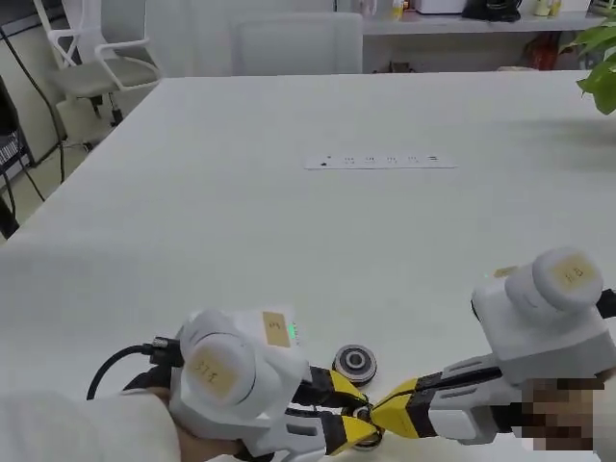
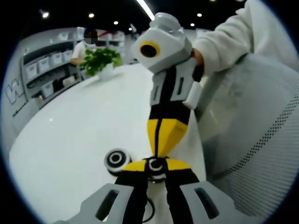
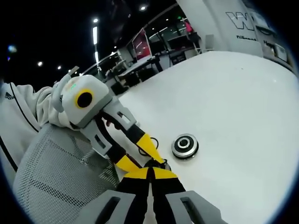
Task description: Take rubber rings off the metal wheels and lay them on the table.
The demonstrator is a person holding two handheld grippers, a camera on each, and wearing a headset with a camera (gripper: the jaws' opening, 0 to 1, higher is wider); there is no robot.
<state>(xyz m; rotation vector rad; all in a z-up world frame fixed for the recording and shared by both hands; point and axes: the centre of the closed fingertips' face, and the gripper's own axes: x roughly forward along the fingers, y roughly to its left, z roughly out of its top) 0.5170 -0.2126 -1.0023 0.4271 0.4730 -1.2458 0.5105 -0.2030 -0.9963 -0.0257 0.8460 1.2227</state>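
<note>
Held wheel: the small metal wheel [image 2: 156, 169] with its dark rubber ring sits just above the near edge of the bench [image 1: 289, 221], where your two grippers meet.
Loose wheel: a second wheel [image 1: 354, 363] lies flat on the bench just beside the jaws, on the far side from you, ring on.
Around: a pale strip with small dark marks [image 1: 380, 161] lies flat mid-bench, well apart from the work. Green leaves [image 1: 602, 67] show at the far right corner, and a mesh chair back [image 2: 252, 140] is close behind your right arm.
Left gripper [image 2: 156, 164]: it points right, low over the bench, with its jaws clamped on either side of the held wheel.
Right gripper [image 3: 150, 169]: it points left, with its jaws pinched to a narrow tip against that wheel's rim. You cannot tell whether rubber is caught between them.
</note>
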